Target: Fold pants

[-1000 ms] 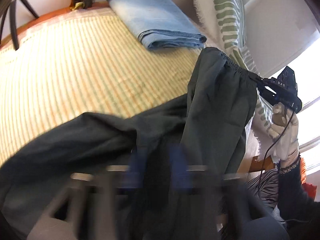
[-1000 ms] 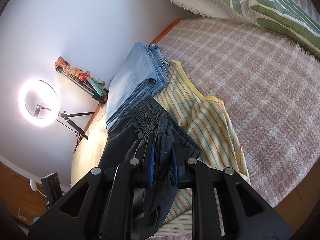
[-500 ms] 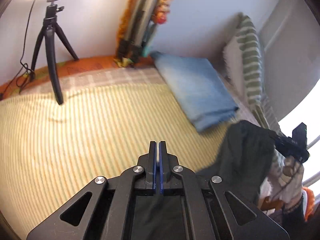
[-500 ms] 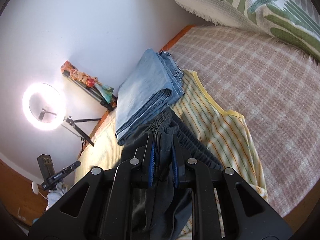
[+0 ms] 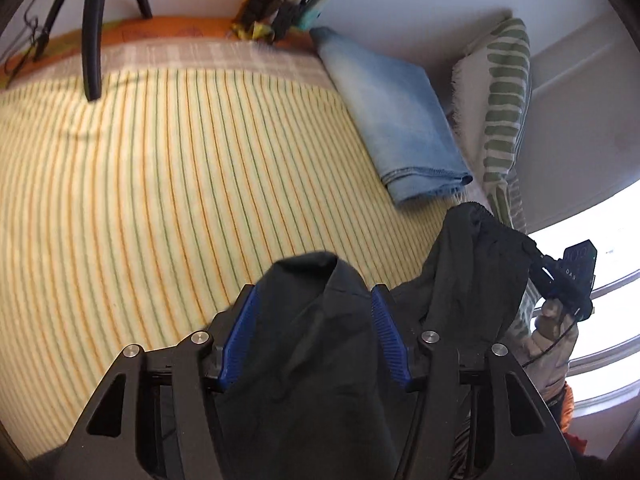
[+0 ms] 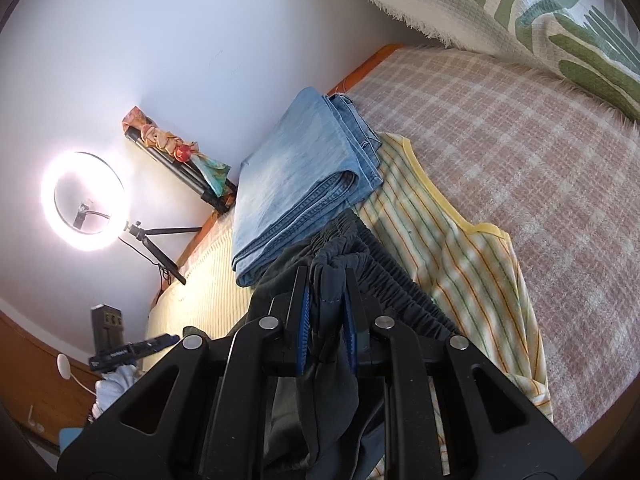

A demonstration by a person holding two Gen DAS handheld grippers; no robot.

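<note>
The dark grey-green pants (image 5: 312, 344) hang between my two grippers above the bed. My left gripper (image 5: 312, 300) stands open, with a fold of the pants lying loose between its blue pads (image 5: 240, 328). My right gripper (image 6: 326, 300) is shut on the gathered elastic waistband (image 6: 376, 268) of the pants (image 6: 328, 380). The right gripper also shows in the left wrist view (image 5: 568, 276), holding the waistband up at the right. The left gripper shows in the right wrist view (image 6: 132, 350) at the lower left.
A yellow striped sheet (image 5: 160, 184) covers the bed over a checked blanket (image 6: 520, 152). Folded blue jeans (image 5: 392, 120) lie at the back by a green-patterned pillow (image 5: 500, 100). A ring light (image 6: 84, 196) on a tripod stands by the wall.
My left gripper was shut half a second ago and is now open around a fold of the pants. My right gripper keeps its hold on the waistband.
</note>
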